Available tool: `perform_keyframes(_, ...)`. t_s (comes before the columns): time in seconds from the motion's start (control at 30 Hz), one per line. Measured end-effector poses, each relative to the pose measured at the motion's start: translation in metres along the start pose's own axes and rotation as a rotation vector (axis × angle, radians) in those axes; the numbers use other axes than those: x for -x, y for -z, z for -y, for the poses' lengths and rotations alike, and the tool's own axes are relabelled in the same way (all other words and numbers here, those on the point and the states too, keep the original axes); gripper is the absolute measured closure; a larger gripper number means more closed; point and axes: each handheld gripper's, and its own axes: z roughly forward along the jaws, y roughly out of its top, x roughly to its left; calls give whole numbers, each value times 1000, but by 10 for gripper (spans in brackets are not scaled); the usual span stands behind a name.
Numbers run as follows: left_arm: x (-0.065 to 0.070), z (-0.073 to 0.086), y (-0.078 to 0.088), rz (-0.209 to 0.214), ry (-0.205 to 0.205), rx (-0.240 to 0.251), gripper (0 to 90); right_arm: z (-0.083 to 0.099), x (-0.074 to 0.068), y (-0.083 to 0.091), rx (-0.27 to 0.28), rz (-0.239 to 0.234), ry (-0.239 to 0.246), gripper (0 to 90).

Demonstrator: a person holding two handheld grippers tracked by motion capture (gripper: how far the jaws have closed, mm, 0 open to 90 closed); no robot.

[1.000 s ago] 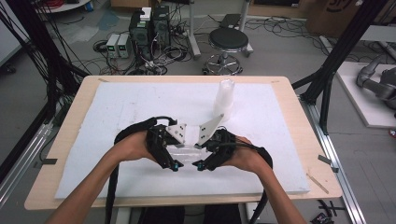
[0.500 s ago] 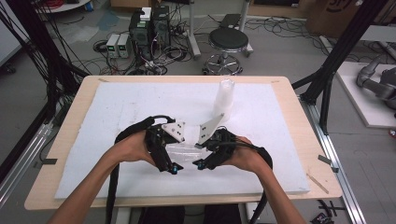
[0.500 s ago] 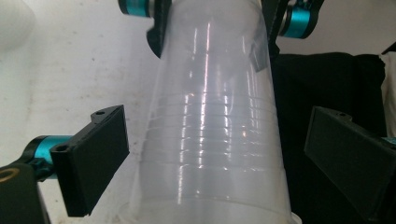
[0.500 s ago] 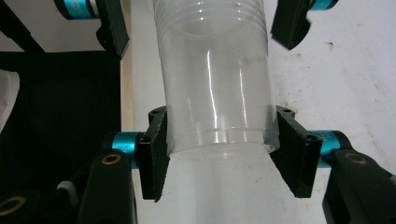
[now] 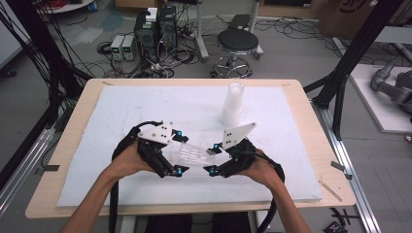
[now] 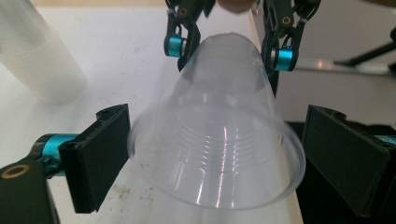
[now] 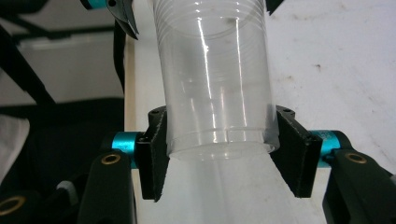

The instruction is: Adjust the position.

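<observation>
Holding the clear cup (image 5: 197, 154) by its bottom near the table's (image 5: 68, 126) front edge, the right gripper (image 5: 212, 158) should stay steady while the left gripper's (image 5: 180, 154) wide jaws close gently around the rim.

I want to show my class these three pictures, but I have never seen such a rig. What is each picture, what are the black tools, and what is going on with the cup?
No robot here: a person holds a hand tool with two jaws in each hand. The high view looks down on the table. The other two come from cameras riding on each tool. The right gripper clamps the narrow base of a clear cup, its jaws pressed against both sides. The left gripper is open, its jaws standing apart on either side of the cup's wide rim. A stack of cups stands upright farther back on the white mat.
</observation>
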Motion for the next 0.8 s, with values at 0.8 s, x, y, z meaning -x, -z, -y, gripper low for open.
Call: perform_keyframes(0.8, 5, 43, -4, 19, 113, 340, 126, 26, 0, -9, 313, -61, -25, 428)
